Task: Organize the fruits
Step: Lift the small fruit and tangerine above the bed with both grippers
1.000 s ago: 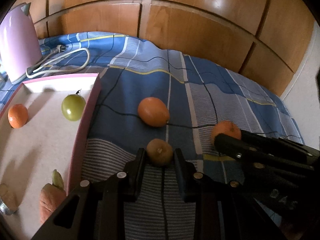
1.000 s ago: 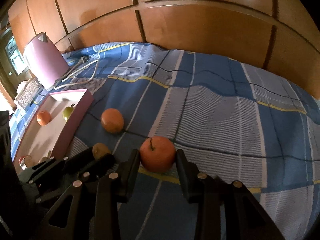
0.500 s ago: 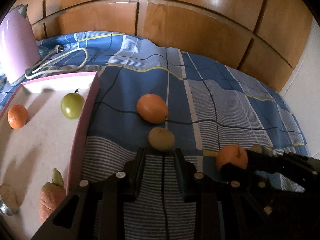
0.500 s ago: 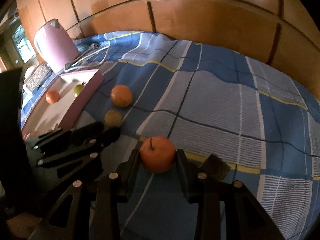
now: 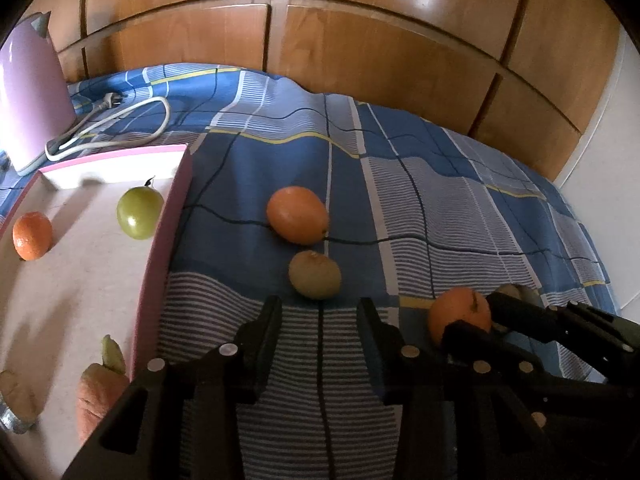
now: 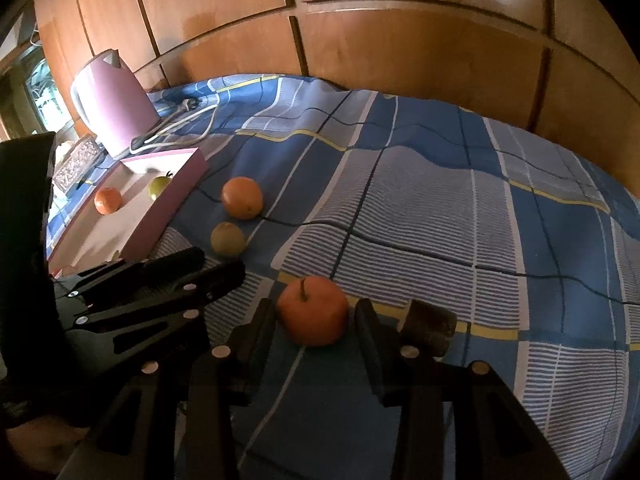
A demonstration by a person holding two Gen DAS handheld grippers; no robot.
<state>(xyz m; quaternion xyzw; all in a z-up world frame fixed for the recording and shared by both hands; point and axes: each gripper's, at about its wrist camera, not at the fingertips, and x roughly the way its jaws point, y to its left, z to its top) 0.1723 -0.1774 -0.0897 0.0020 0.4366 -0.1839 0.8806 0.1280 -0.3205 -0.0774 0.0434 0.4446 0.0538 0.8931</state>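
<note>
A brown-green fruit (image 5: 315,275) lies on the blue checked cloth (image 5: 440,184), just beyond the tips of my left gripper (image 5: 320,312). Its jaws are opening and hold nothing. Behind it rests a bigger orange fruit (image 5: 298,215). My right gripper (image 6: 315,316) straddles an orange fruit with a stem (image 6: 313,310) that sits on the cloth. Its jaws are opening, and a gap shows at the right finger. At the left a pink tray (image 5: 160,264) holds a green apple (image 5: 140,213), a small orange (image 5: 32,236) and a carrot (image 5: 100,400).
A pink kettle (image 6: 114,102) with a white cord (image 5: 120,120) stands behind the tray. Wooden cabinet doors (image 5: 360,40) close off the far side. A small dark object (image 6: 428,326) lies beside my right finger. My left gripper (image 6: 220,264) sits close to the left of the right one.
The left jaws have let go of the brown-green fruit, which now lies ahead of the tips. The right gripper carried the stemmed orange nearer and its jaws have widened off it.
</note>
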